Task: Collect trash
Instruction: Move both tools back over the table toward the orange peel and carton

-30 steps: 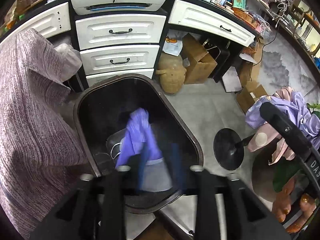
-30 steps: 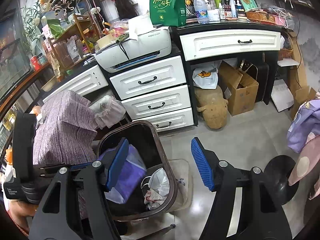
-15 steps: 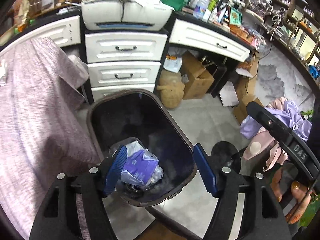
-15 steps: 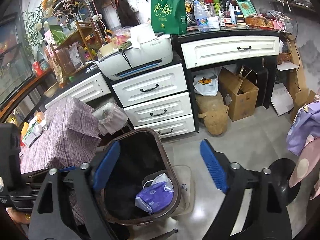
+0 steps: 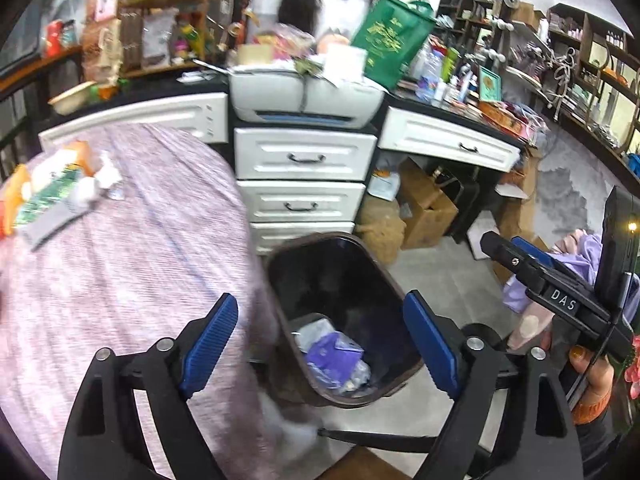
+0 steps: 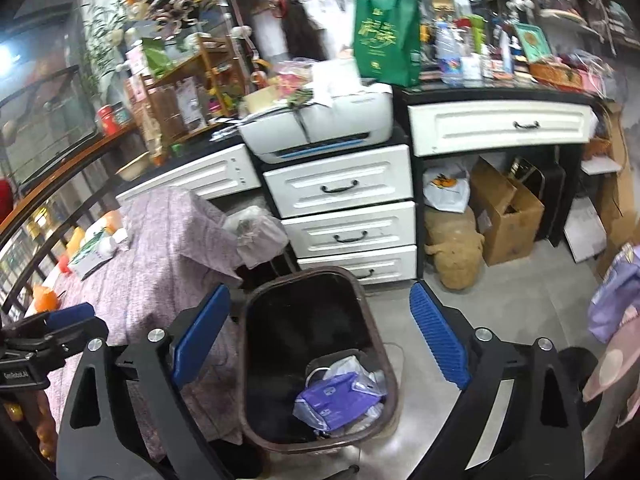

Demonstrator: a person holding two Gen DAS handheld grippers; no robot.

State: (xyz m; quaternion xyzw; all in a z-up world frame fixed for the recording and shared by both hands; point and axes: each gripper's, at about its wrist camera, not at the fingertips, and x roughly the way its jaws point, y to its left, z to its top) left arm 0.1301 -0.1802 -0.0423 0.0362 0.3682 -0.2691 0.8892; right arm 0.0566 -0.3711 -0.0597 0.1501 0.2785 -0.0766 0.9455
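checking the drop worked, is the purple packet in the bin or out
In. The purple packet lies at the bottom of the dark bin on other wrappers, below the rim; neither view shows anything between a gripper's fingers.

Black-framed tongs (image 5: 320, 338) with ribbed blue pads (image 5: 210, 340), silver screws, white "DAS" lettering, orange cuff (image 5: 592, 406).

I see the dark brown plastic trash bin (image 6: 320, 356) standing upright and open on the grey floor, touching the purple-clothed table. The crumpled purple plastic package (image 6: 334, 398) lies at its bottom on clear wrappers. More litter (image 5: 60, 188) sits on the tabletop.
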